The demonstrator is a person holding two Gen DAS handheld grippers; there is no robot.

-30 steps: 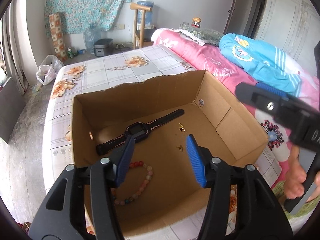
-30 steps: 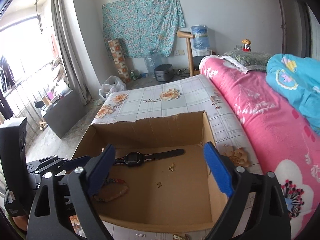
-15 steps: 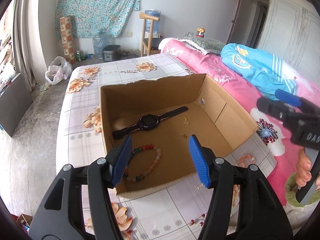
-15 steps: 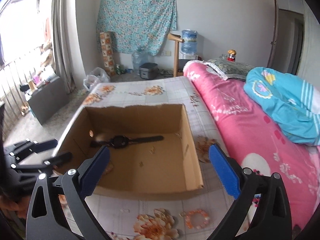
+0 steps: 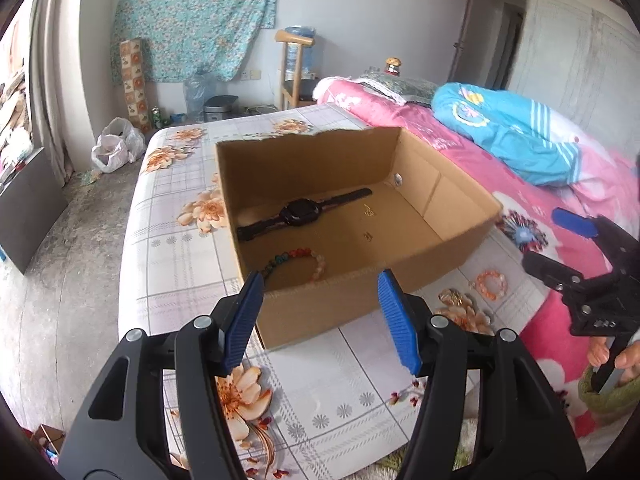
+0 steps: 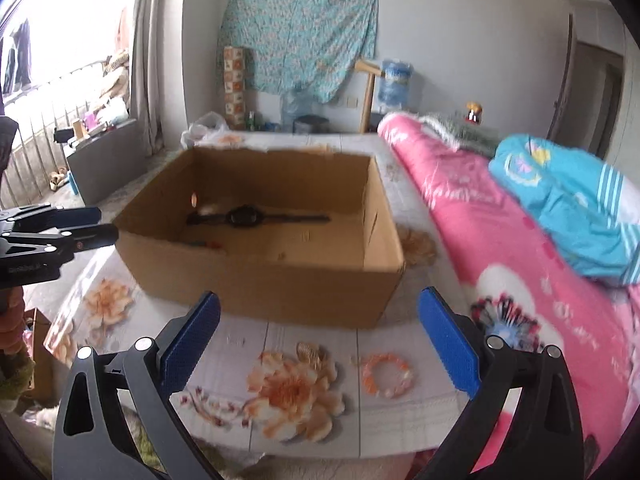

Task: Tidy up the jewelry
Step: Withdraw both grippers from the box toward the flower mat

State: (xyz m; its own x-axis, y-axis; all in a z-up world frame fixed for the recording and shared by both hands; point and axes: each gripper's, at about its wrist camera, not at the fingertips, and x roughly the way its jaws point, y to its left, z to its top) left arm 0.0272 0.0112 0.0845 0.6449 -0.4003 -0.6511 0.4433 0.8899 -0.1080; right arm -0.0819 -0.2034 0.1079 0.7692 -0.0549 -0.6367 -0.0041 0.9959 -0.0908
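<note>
1. A cardboard box sits open on a bed covered by a floral checked sheet.
2. Inside the box lie a black watch, stretched across the floor near the far wall, and a multicoloured bead bracelet close to the near wall; two small gold pieces lie further to the right on the box floor — too small to tell what they are.
3. Outside the box, on the sheet by its near right corner, lie an orange bead bracelet and, just beside it, a small gold item.
4. The left gripper hangs in front of the box's near wall, its blue pads apart with nothing between them.
5. The right gripper hovers over the sheet — jaws spread wide and empty, the orange bead bracelet lying below the gap, nearer the right pad.
6. A pink quilt and a blue blanket lie to the right of the box.
</note>
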